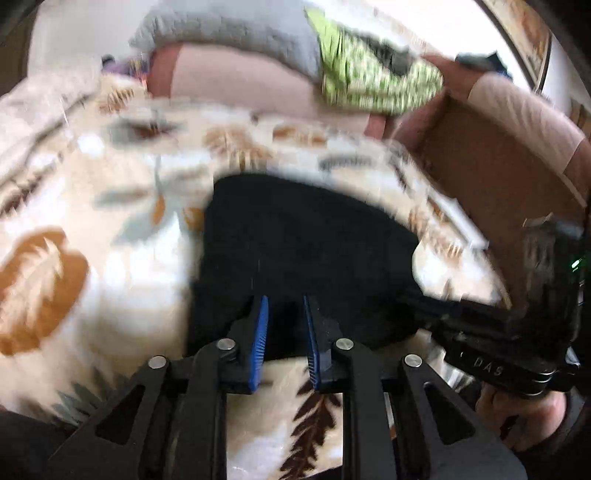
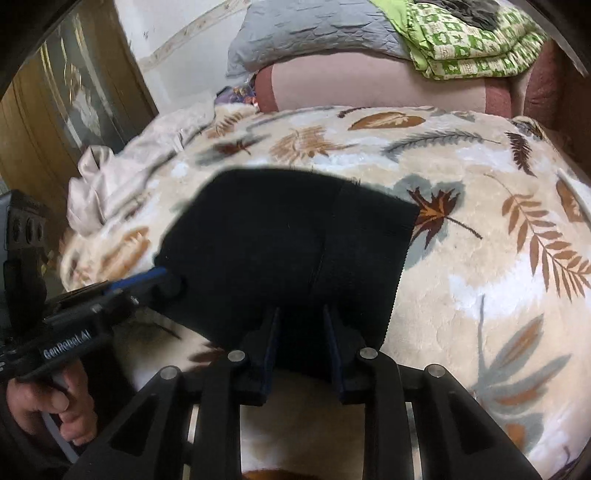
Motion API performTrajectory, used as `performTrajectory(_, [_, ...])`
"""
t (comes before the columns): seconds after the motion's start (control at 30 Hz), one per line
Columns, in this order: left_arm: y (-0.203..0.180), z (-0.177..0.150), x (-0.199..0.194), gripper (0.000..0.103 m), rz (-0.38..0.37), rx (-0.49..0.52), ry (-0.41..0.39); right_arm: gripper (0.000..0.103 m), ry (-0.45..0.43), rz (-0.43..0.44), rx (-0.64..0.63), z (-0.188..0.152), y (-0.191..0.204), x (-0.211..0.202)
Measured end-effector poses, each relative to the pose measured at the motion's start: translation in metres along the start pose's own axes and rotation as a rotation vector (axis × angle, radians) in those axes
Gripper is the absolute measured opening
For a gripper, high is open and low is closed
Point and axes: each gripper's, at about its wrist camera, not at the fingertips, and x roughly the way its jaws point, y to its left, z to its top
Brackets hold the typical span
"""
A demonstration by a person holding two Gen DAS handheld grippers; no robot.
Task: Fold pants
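Note:
The black pants (image 1: 306, 243) lie folded into a compact dark block on the leaf-patterned blanket (image 1: 110, 206); they also show in the right wrist view (image 2: 288, 240). My left gripper (image 1: 285, 301) has its blue-padded fingers a little apart over the pants' near edge. It also shows at the left of the right wrist view (image 2: 162, 278), touching the pants' left edge. My right gripper (image 2: 301, 314) has its fingers a little apart over the pants' near edge, and it shows at the right of the left wrist view (image 1: 424, 299). The left wrist view is blurred.
A pink cushion (image 2: 376, 88) lies at the back with a grey pillow (image 2: 306, 33) and a green patterned cloth (image 2: 472, 40) on it. A crumpled pale sheet (image 2: 122, 166) lies at the left edge of the bed. A wooden cabinet (image 2: 44, 118) stands left.

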Motion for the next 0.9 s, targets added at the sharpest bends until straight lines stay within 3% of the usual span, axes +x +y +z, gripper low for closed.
performTrajectory(0.1, [-0.002,0.029,-0.007,0.027,-0.027,0.011,-0.051,0.028,-0.129,0.008,0.039,0.026,-0.004,-0.029])
performTrajectory(0.17, [-0.003,0.052,0.011,0.029,-0.028,0.034,-0.007,0.041,-0.167,-0.036,0.015,0.046,-0.006,-0.034])
performTrajectory(0.3, [0.014,0.071,0.081,0.029,0.019,0.000,0.168,0.041,-0.070,-0.040,-0.012,0.069,-0.019,0.007])
performTrajectory(0.37, [0.021,0.058,0.099,0.029,0.020,0.010,0.198,0.042,0.092,-0.044,-0.034,0.055,-0.026,0.053])
performTrajectory(0.5, [0.012,0.050,0.093,0.030,0.047,0.041,0.159,0.042,0.052,-0.067,-0.059,0.046,-0.024,0.057])
performTrajectory(0.7, [0.018,0.051,0.085,0.031,0.008,-0.004,0.122,0.043,0.033,-0.042,-0.033,0.045,-0.028,0.052])
performTrajectory(0.8, [0.021,0.056,0.054,0.031,-0.072,-0.056,0.035,0.042,0.023,-0.054,-0.050,0.050,-0.027,0.040])
performTrajectory(0.9, [0.016,0.044,0.016,0.032,-0.162,-0.072,-0.027,0.044,-0.082,-0.066,-0.056,0.050,-0.016,0.002])
